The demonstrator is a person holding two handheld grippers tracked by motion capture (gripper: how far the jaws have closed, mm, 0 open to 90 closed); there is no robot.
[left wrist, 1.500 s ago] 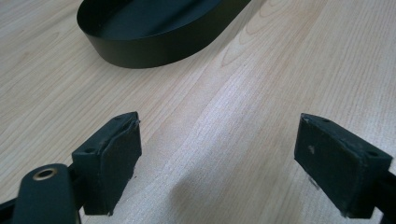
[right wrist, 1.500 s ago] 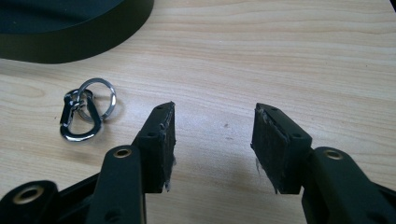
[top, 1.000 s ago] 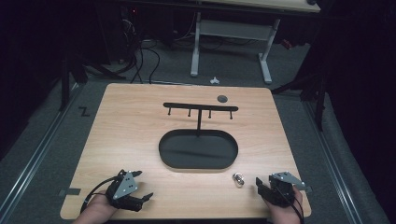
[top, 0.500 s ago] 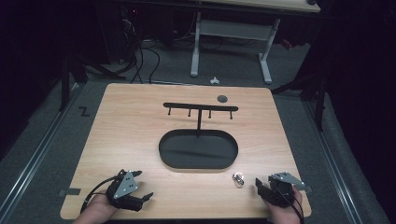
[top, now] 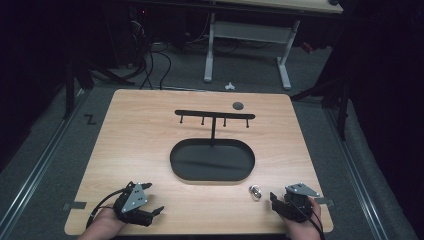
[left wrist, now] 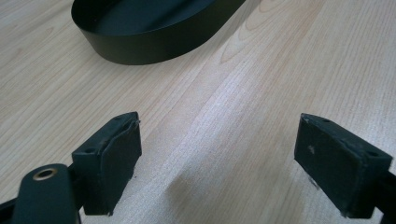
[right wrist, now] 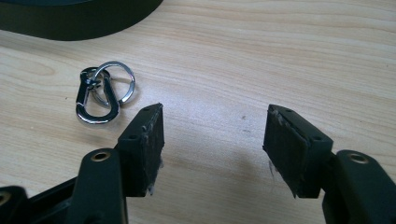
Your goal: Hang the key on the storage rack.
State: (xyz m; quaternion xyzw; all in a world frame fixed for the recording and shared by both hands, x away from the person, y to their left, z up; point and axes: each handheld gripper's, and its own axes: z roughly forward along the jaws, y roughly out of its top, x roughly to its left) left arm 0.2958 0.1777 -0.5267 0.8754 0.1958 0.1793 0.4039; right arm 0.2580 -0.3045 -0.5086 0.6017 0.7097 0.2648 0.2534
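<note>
Your left gripper (left wrist: 219,154) and right gripper (right wrist: 212,140) both stand open, holding nothing. The clip (right wrist: 95,100) lies flat beside the tray (top: 212,160), its ring (right wrist: 116,81) end toward the tray.

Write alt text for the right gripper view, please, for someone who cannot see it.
A silver carabiner keyring lies on a pale wooden table, just beyond and to the left of the open right hand-held gripper, whose two black jaws rise from the bottom with nothing between them. The curved wall of a black oval tray crosses the top left corner.
</note>
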